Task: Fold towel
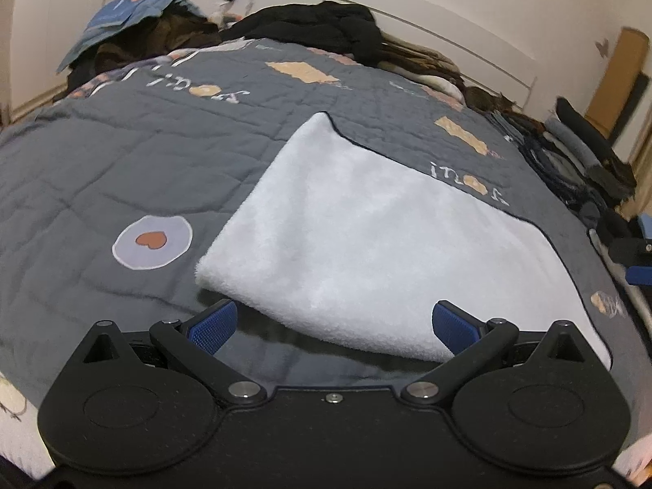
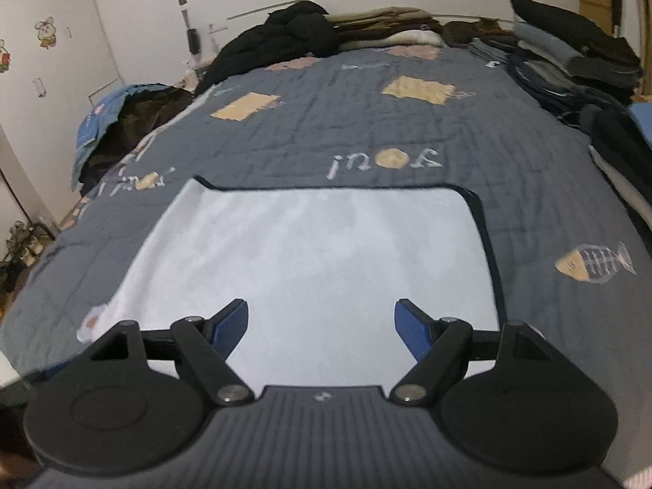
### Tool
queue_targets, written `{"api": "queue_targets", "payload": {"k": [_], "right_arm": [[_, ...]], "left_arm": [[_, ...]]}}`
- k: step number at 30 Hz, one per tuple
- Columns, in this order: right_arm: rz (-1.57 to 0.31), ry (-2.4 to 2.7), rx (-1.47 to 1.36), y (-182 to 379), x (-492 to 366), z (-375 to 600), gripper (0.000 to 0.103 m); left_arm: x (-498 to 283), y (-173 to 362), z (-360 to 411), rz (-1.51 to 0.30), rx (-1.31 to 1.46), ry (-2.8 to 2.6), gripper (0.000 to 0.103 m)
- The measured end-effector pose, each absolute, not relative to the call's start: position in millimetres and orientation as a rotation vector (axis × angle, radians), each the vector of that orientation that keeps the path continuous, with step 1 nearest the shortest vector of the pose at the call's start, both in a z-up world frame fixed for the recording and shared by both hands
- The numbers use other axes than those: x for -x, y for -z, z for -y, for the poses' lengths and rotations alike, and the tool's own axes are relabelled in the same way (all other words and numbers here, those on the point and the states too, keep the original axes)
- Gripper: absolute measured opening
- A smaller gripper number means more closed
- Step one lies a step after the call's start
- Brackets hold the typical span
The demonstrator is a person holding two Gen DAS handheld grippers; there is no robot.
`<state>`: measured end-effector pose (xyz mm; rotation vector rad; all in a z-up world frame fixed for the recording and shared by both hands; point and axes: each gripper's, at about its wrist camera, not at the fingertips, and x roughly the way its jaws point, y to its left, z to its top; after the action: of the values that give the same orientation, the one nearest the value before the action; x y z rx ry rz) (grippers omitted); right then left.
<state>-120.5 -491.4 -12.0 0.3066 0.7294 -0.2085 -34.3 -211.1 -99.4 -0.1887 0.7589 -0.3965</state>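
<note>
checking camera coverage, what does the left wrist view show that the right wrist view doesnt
Left wrist only: the heart patch, the towel's rounded near fold, and the right gripper at the frame edge.
Right wrist only: the fish patch and wall stickers.
Both: the white towel on the grey quilt and piled clothes; each view's own gripper, including the left gripper, is open.

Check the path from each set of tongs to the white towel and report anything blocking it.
Nothing visible blocks either path. The left tongs stand open at the white towel's near folded edge; the right tongs hang open right over it. Only the grey quilt lies around it.
</note>
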Motion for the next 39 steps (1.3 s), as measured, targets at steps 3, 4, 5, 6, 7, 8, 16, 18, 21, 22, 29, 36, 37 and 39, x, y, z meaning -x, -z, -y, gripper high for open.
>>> {"api": "queue_targets", "payload": {"k": [3,4,5,6,7,8,16,18,21,22,29,36,37,39], "right_arm": [[-0.696,0.192,-0.318,13.2,116.9,493.4,0.078],[-0.692,0.184,-0.327,16.3,117.6,493.7,0.078],[-0.691,0.174,-0.337,19.8,118.8,494.5,0.078],[-0.692,0.163,-0.346,23.3,119.9,495.2,0.078],[-0.703,0.149,-0.351,27.3,119.8,495.8,0.078],[-0.709,0.152,-0.347,29.2,119.3,495.4,0.078],[-0.684,0.151,-0.366,29.8,122.0,499.5,0.078],[-0.682,0.155,-0.365,29.9,122.2,500.3,0.078],[-0.681,0.156,-0.364,29.5,123.1,500.6,0.078],[-0.68,0.157,-0.363,29.2,123.6,500.5,0.078],[-0.673,0.153,-0.347,27.4,126.1,498.0,0.078],[-0.671,0.154,-0.354,27.7,127.3,501.2,0.078],[-0.671,0.155,-0.357,27.7,127.5,502.0,0.078],[-0.669,0.156,-0.36,27.5,128.3,502.6,0.078]], "left_arm": [[27.3,103.3,203.4,-0.771,0.251,0.363,0.103],[25.0,104.6,200.8,-0.775,0.272,0.351,0.103],[22.7,105.9,198.3,-0.779,0.292,0.34,0.103],[20.3,107.2,195.7,-0.782,0.313,0.329,0.103],[18.0,108.5,193.1,-0.786,0.334,0.317,0.103],[15.7,109.8,190.6,-0.79,0.354,0.306,0.103],[-4.2,121.5,169.8,-0.819,0.523,0.216,0.099],[-8.7,125.9,166.9,-0.831,0.563,0.207,0.093],[-12.9,129.5,169.5,-0.843,0.588,0.212,0.088],[-14.1,130.3,172.2,-0.845,0.586,0.216,0.086],[-23.4,144.4,178.8,-0.883,0.639,0.178,0.085],[-26.6,148.0,186.3,-0.88,0.596,0.147,0.079],[-27.3,147.7,186.7,-0.879,0.59,0.147,0.073],[-28.7,147.1,187.5,-0.878,0.576,0.147,0.058]]}}
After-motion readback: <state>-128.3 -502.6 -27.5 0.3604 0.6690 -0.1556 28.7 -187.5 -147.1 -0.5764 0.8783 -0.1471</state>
